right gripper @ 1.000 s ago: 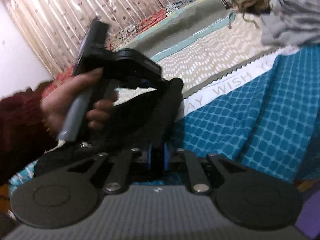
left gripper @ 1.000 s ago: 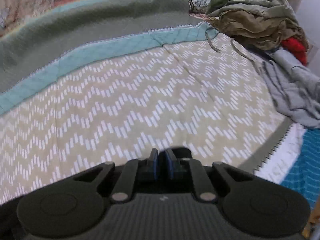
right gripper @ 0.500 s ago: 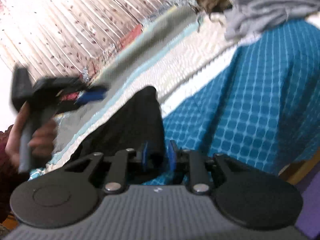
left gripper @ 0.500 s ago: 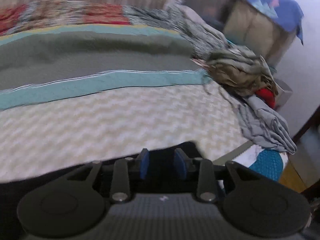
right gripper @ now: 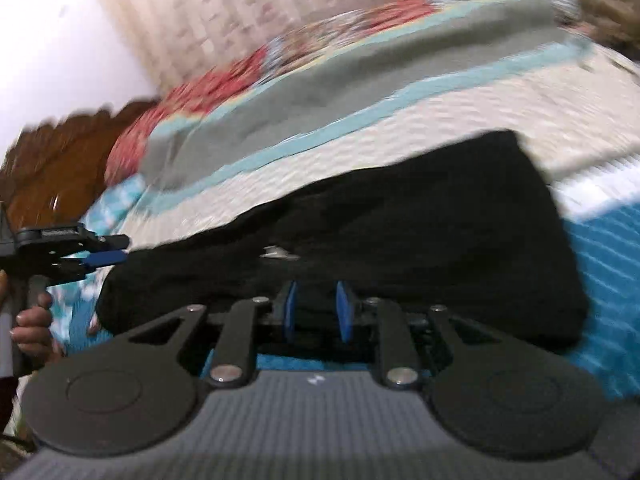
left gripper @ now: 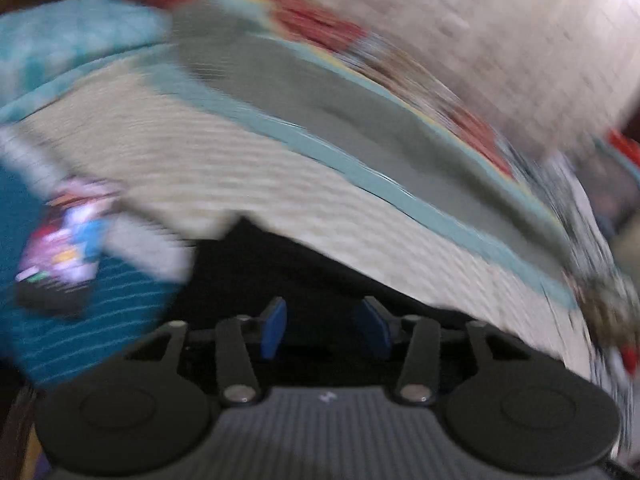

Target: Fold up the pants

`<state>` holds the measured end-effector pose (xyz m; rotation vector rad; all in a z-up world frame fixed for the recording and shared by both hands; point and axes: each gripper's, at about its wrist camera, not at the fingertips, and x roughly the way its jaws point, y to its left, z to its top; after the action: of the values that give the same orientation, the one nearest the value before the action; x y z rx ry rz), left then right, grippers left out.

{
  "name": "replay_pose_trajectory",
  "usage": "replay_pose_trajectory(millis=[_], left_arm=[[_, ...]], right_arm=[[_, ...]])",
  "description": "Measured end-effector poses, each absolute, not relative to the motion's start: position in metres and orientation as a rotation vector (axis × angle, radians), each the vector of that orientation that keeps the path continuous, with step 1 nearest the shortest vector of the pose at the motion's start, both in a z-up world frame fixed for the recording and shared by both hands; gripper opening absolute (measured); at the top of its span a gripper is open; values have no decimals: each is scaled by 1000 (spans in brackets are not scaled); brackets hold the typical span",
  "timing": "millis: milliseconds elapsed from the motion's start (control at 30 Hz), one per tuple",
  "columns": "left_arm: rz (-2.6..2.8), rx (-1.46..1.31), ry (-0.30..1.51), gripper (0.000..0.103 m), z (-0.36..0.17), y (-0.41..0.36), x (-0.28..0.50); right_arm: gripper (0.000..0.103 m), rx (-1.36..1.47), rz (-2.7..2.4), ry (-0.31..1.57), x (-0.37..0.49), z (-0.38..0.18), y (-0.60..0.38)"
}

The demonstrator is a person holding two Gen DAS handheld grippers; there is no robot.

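black pants (right gripper: 360, 232) lie on bed quilt (right gripper: 460, 112). left gripper (left gripper: 325, 330) opening, empty; right gripper (right gripper: 316, 312) partly open, empty. advice: flatten the cloth, then pinch one edge squarely.

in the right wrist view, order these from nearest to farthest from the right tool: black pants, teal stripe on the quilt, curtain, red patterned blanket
1. black pants: directly ahead of the right tool, spread across the bed edge.
2. teal stripe: beyond the pants, running across the quilt.
3. red patterned blanket: farther back, upper left.
4. curtain: behind the bed, along the top.
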<state>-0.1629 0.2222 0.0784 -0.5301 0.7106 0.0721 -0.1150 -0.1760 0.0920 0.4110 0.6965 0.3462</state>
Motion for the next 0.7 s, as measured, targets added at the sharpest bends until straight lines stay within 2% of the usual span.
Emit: replay_pose_trajectory(millis=[100, 233, 333, 400, 500, 533, 567, 600, 633, 700], left_arm=[[187, -666, 688, 54, 61, 269, -185], [178, -834, 695, 59, 32, 294, -198], [124, -887, 712, 69, 12, 286, -193], [92, -904, 727, 82, -1, 279, -184], [80, -926, 707, 93, -13, 277, -174], [73, -948, 693, 93, -15, 277, -169], [71, -965, 683, 91, -16, 279, -167], [70, -975, 675, 74, -16, 278, -162], [62, -971, 675, 64, -16, 278, -160], [52, -943, 684, 36, -15, 271, -153]], right_arm=[[26, 345, 398, 702, -93, 99, -142], [26, 285, 447, 729, -71, 101, -98], [26, 262, 479, 777, -69, 94, -77], [26, 241, 493, 806, -73, 91, -70], [26, 218, 492, 836, -75, 88, -61], [26, 217, 486, 844, -76, 87, -63], [26, 220, 480, 851, -74, 87, -62], [26, 224, 472, 859, -74, 86, -63], [26, 230, 464, 868, -73, 85, -64], [26, 238, 452, 882, -68, 83, -57]])
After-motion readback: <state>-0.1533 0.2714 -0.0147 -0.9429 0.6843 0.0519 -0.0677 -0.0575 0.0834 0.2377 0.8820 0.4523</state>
